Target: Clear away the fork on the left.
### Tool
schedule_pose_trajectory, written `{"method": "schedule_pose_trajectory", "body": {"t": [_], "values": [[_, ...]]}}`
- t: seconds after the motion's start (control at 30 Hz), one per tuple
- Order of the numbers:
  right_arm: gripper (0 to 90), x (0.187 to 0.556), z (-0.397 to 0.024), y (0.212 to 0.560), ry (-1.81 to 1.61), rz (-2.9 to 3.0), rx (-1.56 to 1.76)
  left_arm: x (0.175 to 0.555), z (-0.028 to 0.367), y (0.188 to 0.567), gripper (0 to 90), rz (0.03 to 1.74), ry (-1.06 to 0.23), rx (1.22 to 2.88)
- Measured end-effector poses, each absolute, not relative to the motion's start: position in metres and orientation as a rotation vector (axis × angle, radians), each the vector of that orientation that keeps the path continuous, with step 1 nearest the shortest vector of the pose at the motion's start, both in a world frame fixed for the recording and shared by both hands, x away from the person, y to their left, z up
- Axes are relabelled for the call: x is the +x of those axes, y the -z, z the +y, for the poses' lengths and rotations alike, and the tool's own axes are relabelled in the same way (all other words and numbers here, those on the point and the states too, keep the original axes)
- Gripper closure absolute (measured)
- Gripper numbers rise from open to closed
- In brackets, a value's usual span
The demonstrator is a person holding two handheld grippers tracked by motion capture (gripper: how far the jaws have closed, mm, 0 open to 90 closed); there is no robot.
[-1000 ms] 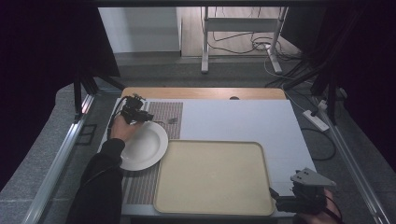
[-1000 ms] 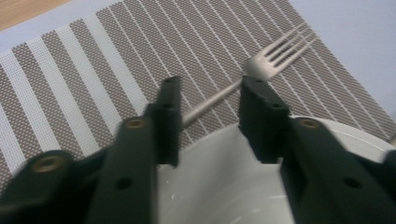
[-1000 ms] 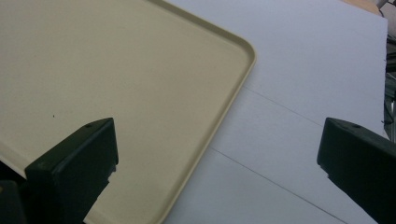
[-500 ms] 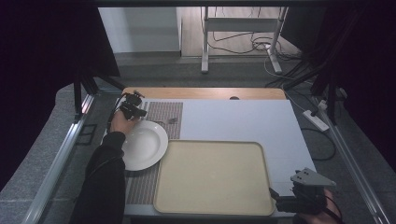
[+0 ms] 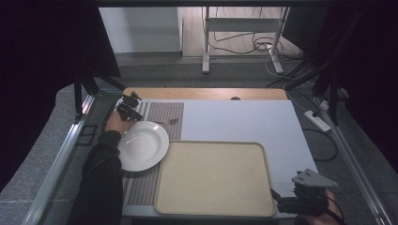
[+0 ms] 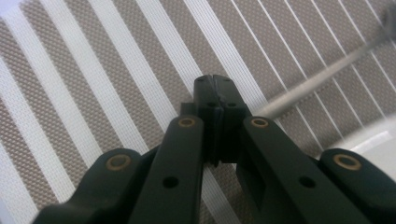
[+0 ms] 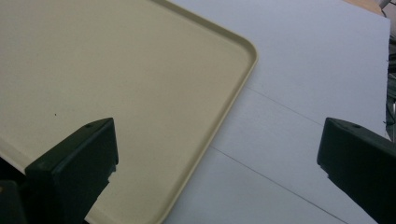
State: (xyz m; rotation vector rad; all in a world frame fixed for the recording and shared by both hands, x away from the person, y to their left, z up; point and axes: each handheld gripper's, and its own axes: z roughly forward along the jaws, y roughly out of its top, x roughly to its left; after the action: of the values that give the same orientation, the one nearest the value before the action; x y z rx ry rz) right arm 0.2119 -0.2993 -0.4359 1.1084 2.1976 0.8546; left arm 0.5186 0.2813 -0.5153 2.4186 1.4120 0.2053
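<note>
1. Left gripper [image 5: 127, 108]: it sits over the striped placemat [image 5: 162, 110] near the table's [image 5: 244, 117] far-left corner. Against the high view of a second ago it has drawn slightly back toward that corner, off the far rim of the white plate [image 5: 143, 146].
2. Tool state, left: in the left gripper view the jaws are pressed fully together with nothing between them.
3. Task item: the fork [image 5: 172, 122] lies flat on the placemat just beyond the plate's far rim, tines toward the placemat's right edge. Its position matches the earlier pictures, so it has not been lifted.
4. In the left gripper view the blurred handle runs up and to the right from beside the right jaw tip. Contact between handle and jaw cannot be confirmed.
5. Right gripper [image 5: 300, 199]: it is held at the table's near-right corner, just off the near-right corner of the beige tray [image 5: 213, 178], in the same place as a second ago. Its jaws stand wide apart, holding nothing.
6. The tray is bare. The plate rests on the placemat with its right rim close to the tray's far-left corner, unmoved.
7. Assessment: the small retreat of the left gripper reads as lining up on the handle end — not a grasp. The jaws would need to part before they can take the fork, and pick-up has not begun.
</note>
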Motion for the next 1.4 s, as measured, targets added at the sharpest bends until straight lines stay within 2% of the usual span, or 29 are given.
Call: {"method": "schedule_pose_trajectory", "body": {"t": [0.3, 0.43, 0.47, 0.6, 0.67, 0.7, 0.73, 0.83, 0.97, 1.03, 1.2, 1.3, 1.33, 1.37, 1.4], "values": [[0.0, 0.212, -0.299, 0.436, -0.848, 2.203, 1.104, 0.512, 0.284, 0.515, 88.7, 1.354, -0.126, 2.451], [0.0, 0.212, -0.298, 0.436, -0.845, 2.203, 1.103, 0.512, 0.282, 0.514, 88.5, 1.342, -0.125, 2.464], [0.0, 0.212, -0.298, 0.436, -0.843, 2.204, 1.103, 0.512, 0.282, 0.511, 87.1, 1.335, -0.174, 2.452], [0.0, 0.212, -0.298, 0.436, -0.844, 2.206, 1.104, 0.515, 0.28, 0.503, 64.9, 1.352, -0.203, 2.373], [0.0, 0.212, -0.298, 0.436, -0.843, 2.207, 1.103, 0.517, 0.275, 0.499, 59.4, 1.332, -0.218, 2.373], [0.0, 0.212, -0.298, 0.436, -0.844, 2.207, 1.103, 0.518, 0.271, 0.498, 59.4, 1.311, -0.222, 2.374], [0.0, 0.212, -0.298, 0.436, -0.844, 2.208, 1.1, 0.519, 0.263, 0.496, 47.7, 1.286, -0.241, 2.38], [0.0, 0.212, -0.298, 0.436, -0.844, 2.21, 1.096, 0.522, 0.25, 0.499, 28.3, 1.264, -0.211, 2.38], [0.0, 0.212, -0.298, 0.436, -0.845, 2.211, 1.091, 0.528, 0.234, 0.507, 5.6, 1.256, -0.181, 2.408], [0.0, 0.212, -0.298, 0.436, -0.844, 2.211, 1.092, 0.53, 0.227, 0.511, 0.0, 1.258, -0.17, 2.427], [0.0, 0.212, -0.298, 0.436, -0.846, 2.212, 1.089, 0.535, 0.216, 0.52, 0.9, 1.278, -0.177, 2.489], [0.0, 0.211, -0.298, 0.436, -0.845, 2.213, 1.09, 0.536, 0.216, 0.522, 8.6, 1.275, -0.179, 2.508], [0.0, 0.212, -0.298, 0.436, -0.844, 2.213, 1.089, 0.536, 0.217, 0.522, 13.7, 1.267, -0.174, 2.498], [0.0, 0.212, -0.298, 0.436, -0.844, 2.213, 1.089, 0.536, 0.219, 0.52, 13.7, 1.256, -0.179, 2.493], [0.0, 0.212, -0.298, 0.436, -0.847, 2.213, 1.089, 0.535, 0.221, 0.518, 21.8, 1.24, -0.187, 2.496]]}}
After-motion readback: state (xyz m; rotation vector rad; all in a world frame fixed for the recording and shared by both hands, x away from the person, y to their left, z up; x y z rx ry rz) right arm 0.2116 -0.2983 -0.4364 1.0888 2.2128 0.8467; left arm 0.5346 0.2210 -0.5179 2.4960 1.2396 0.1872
